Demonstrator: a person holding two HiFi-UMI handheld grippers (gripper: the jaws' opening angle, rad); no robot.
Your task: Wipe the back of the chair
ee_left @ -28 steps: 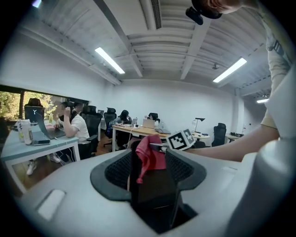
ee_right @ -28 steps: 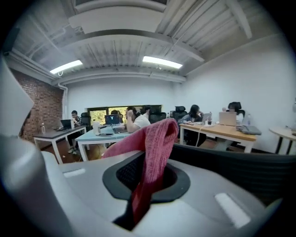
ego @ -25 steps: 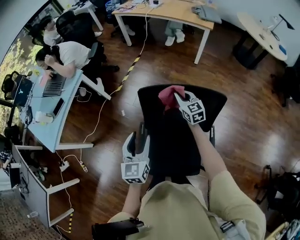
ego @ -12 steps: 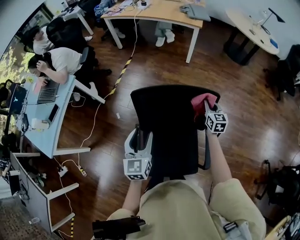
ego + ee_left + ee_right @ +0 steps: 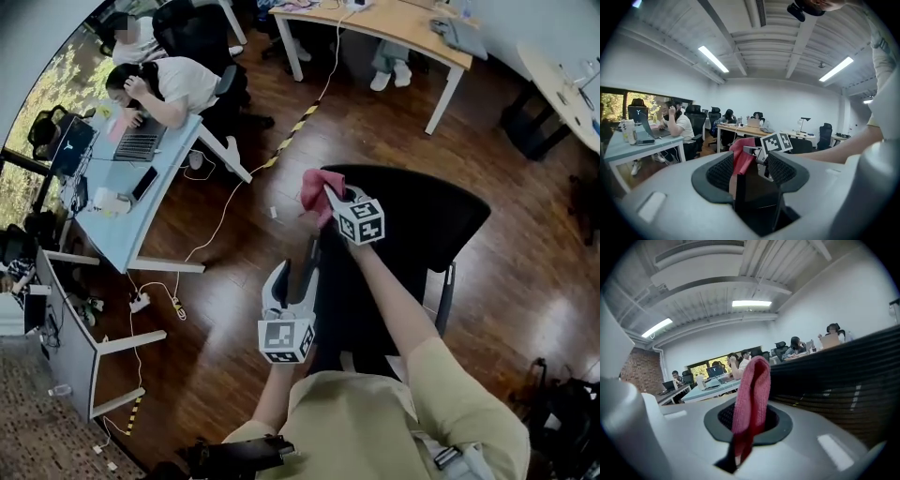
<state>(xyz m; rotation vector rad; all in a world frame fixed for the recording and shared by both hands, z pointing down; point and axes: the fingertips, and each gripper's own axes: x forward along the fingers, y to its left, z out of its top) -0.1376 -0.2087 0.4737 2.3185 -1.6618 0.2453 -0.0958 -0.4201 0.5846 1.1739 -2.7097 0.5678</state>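
A black office chair shows its back [image 5: 412,211] below me in the head view. My right gripper [image 5: 323,202] is shut on a red cloth [image 5: 314,187] and presses it against the left end of the back's top edge. In the right gripper view the cloth [image 5: 750,394] stands up between the jaws of that gripper [image 5: 747,420], with the ribbed chair back [image 5: 843,376] to the right. My left gripper [image 5: 298,272] is shut on the chair's left armrest [image 5: 309,267]. In the left gripper view that dark armrest [image 5: 740,197] sits between the jaws, with the cloth [image 5: 740,152] beyond.
A light-blue desk [image 5: 141,202] with a laptop and a seated person [image 5: 173,84] stands to the left. White cables [image 5: 202,239] and yellow-black tape [image 5: 291,131] lie on the wooden floor. A wooden desk [image 5: 394,23] is at the back. A dark bag [image 5: 562,412] sits at the lower right.
The right gripper has carried the cloth along the top of the chair back, from its right end half a second ago to its left end. The left gripper keeps its hold on the armrest.
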